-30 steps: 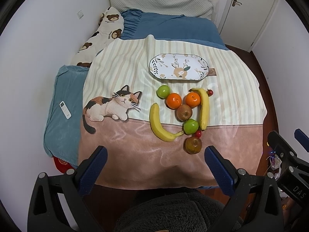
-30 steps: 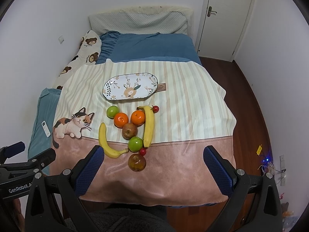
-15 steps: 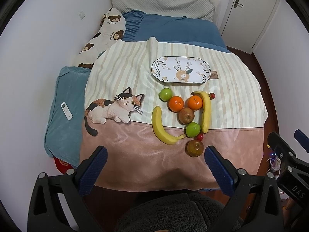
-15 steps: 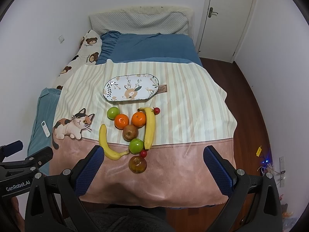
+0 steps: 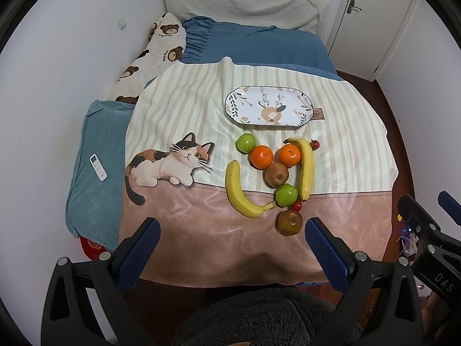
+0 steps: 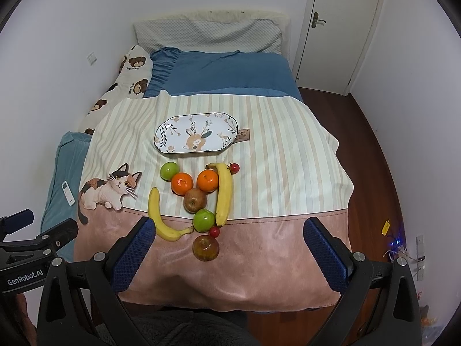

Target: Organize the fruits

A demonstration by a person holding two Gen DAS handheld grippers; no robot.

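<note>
Both hand-held grippers hang above the near edge of the bed (image 5: 253,49) with nothing between their fingers. The left hand-held gripper (image 5: 232,248) has its jaws spread wide, and so does the right hand-held gripper (image 6: 227,246). Ahead of them, on the striped blanket (image 6: 288,173), the fruits (image 6: 198,199) lie in one group, touching each other. Farther ahead is the oval plate (image 6: 168,141), apart from them.
</note>
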